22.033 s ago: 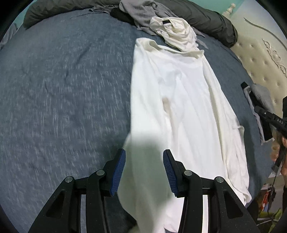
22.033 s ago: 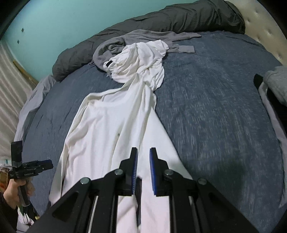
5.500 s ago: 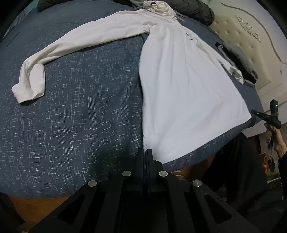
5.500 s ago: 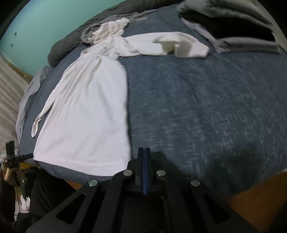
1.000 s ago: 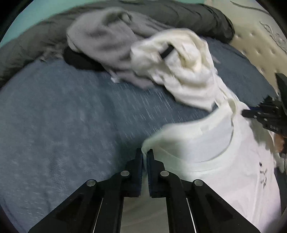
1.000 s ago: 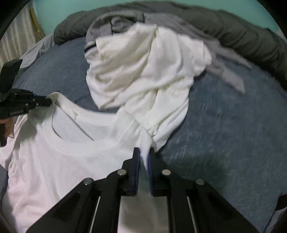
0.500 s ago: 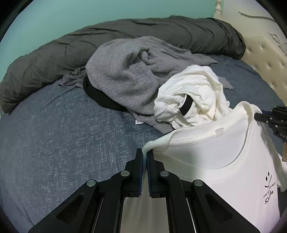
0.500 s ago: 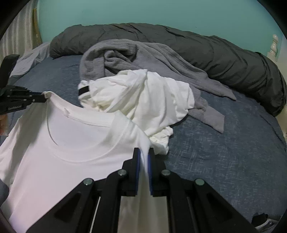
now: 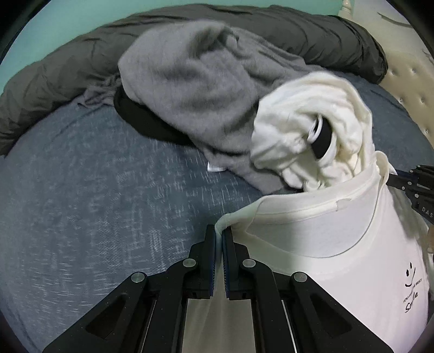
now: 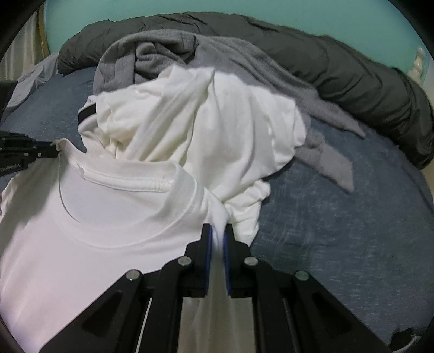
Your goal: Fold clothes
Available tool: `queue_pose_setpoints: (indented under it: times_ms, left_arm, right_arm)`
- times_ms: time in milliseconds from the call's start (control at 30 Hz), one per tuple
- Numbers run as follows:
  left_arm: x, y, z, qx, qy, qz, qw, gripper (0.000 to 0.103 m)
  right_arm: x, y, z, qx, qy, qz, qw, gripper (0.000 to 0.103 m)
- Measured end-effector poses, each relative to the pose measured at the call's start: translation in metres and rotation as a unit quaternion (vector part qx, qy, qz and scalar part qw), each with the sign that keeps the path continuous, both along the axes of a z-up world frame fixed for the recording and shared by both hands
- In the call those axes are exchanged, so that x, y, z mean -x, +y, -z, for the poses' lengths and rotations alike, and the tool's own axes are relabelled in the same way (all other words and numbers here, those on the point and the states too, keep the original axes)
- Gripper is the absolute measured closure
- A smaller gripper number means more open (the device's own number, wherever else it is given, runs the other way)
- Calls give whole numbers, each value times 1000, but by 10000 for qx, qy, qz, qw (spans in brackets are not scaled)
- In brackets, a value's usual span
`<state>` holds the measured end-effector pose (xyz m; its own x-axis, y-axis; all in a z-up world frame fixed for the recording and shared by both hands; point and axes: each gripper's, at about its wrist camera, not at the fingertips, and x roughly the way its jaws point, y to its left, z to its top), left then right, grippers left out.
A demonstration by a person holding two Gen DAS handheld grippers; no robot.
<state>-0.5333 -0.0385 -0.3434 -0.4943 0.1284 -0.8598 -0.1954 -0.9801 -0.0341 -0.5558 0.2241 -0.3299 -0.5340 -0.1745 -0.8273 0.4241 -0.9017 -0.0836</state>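
Both claws pinch the same white T-shirt (image 9: 339, 258) by its shoulders, one corner each, w/ the neckline stretched btwn them. Left claw (image 9: 218, 239): jaws nearly together w/ a fold of shoulder fabric caught btwn the pads, though they are easing apart just now, cloth still in the gap. Right claw (image 10: 217, 233): jaws narrow, clamped on the opposite shoulder seam, fabric bunched up and hanging down btwn the fingers. The shirt is lifted at the collar and drapes toward the cameras; a small smiley and dark lettering show on the chest in the left view, too small to read fully. Just behind the collar sits a crumpled white garment (image 10: 206, 127) w/ a black band (image 9: 321, 141), touching the held shirt's neckline. Behind that, a grey sweater (image 9: 195, 89) heaped over sth black (image 9: 141, 119), and a dark grey duvet (image 10: 339, 59) rolled along the far edge. All on the bed, blue-grey sheet (image 9: 95, 203). Tufted cream headboard (image 9: 407, 81) at right in the left view; teal wall (image 10: 298, 13) beyond.
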Motion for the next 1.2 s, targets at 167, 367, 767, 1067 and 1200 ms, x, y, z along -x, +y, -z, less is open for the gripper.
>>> queue_pose_setpoints:
  times_ms: [167,367,767,1067,1200]
  left_arm:
    - [-4,-10,5,-298,-40,-152,9994,90]
    - [-21,-36,-27,-817,232,-370,9957,54]
    - [-69,-62,-32,-411,-25,-190,9990,53]
    - [-88,-87,-8,-163,-198,-297,9992,53]
    - [-92,-104,-2,-261,-198,-483,9983,53]
  right_arm:
    - [5,20,1,664,-269,171,9973,82]
    - [-12,73,-35,1503,-104,200,9884,66]
    - [-42,128,-2,956,-1025,501,9889,63]
    - [-52,125,2,851,-830,487,9917,102]
    - [-47,138,-14,767,-414,776,9932,103]
